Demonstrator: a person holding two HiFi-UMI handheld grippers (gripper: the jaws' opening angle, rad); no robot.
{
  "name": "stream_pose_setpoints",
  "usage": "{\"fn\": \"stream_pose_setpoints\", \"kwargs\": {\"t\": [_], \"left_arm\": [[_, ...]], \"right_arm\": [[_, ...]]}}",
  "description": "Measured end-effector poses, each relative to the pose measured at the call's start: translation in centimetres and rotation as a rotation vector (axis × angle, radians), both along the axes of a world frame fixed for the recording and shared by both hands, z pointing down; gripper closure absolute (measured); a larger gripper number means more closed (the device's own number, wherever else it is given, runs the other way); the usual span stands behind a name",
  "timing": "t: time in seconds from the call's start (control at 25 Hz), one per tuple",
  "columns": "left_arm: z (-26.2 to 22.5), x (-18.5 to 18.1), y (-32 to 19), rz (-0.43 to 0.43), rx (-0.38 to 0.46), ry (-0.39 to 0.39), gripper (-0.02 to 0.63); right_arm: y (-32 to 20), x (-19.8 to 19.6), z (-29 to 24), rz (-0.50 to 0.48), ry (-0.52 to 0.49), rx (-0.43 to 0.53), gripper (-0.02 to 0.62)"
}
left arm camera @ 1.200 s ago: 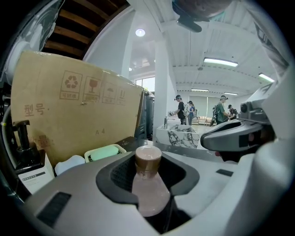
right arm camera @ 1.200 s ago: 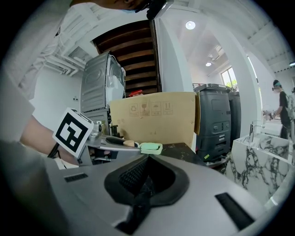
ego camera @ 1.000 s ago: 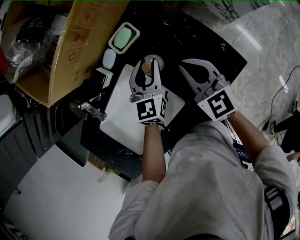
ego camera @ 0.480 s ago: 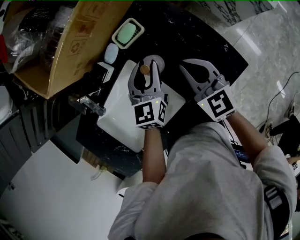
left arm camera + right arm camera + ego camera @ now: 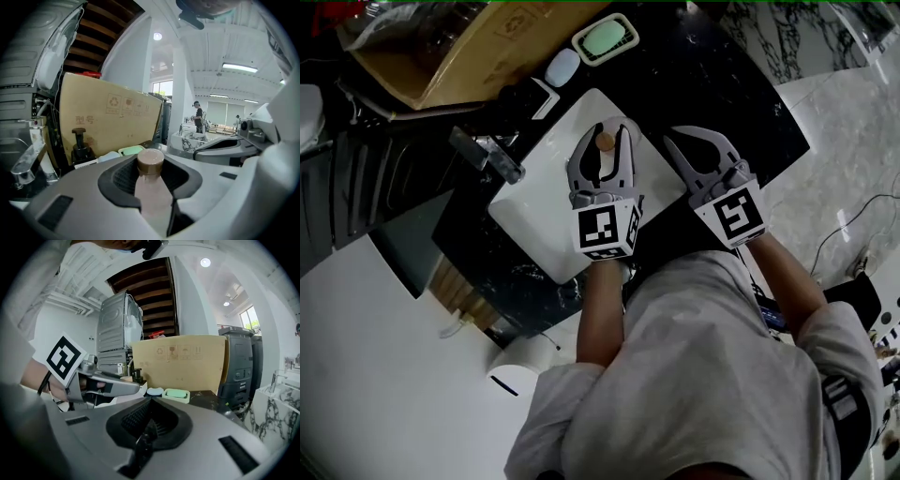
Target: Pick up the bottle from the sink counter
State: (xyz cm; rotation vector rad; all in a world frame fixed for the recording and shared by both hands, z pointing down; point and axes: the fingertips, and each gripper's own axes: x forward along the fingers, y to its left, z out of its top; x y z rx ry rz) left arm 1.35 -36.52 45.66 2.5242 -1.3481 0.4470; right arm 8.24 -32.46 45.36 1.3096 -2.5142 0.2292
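The grasp is made and the lift is the step in hand. The left gripper (image 5: 609, 129) has its jaws closed on the bottle (image 5: 151, 192). In the left gripper view the ribbed pads press on both sides of the pale body just under the brown cap, and the bottle stands upright between them. In the head view the cap shows between the jaw tips, over the far corner of the white sink (image 5: 546, 234), where it meets the black counter (image 5: 703, 75). The gripper hides the bottle's base in every view, so I cannot tell whether it rests on a surface or has cleared it. The right gripper (image 5: 150, 408) hangs just to the right over the counter. Its jaws are pressed together with nothing between them, and it takes no part in the hold. The next move, as I judge it, is a straight rise with the grip kept firm and the bottle kept upright. The pads sit high on the bottle, near the neck, so any tilt or loosening could let the body swing or slip down. The tap (image 5: 487, 155) and the box (image 5: 487, 47) stand well off to the left, so the way upward looks free.
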Motion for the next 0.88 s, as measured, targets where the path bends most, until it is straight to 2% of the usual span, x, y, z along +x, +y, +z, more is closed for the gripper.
{"fn": "stream_pose_setpoints", "kwargs": {"t": [0.36, 0.6, 0.88], "left_arm": [[-1.8, -8.1, 3.5, -0.113, 0.021, -0.013, 0.466], [-3.2, -13.5, 5.9, -0.210, 0.048, -0.020, 0.466], [-3.7, -18.9, 9.4, -0.289, 0.040, -0.009, 0.466]], "right_arm": [[2.3, -8.3, -1.0, -0.132, 0.002, 0.011, 0.586], [3.9, -14.0, -1.6, -0.182, -0.059, -0.014, 0.586], [5.7, -19.0, -2.6, -0.236, -0.043, 0.024, 0.586]]}}
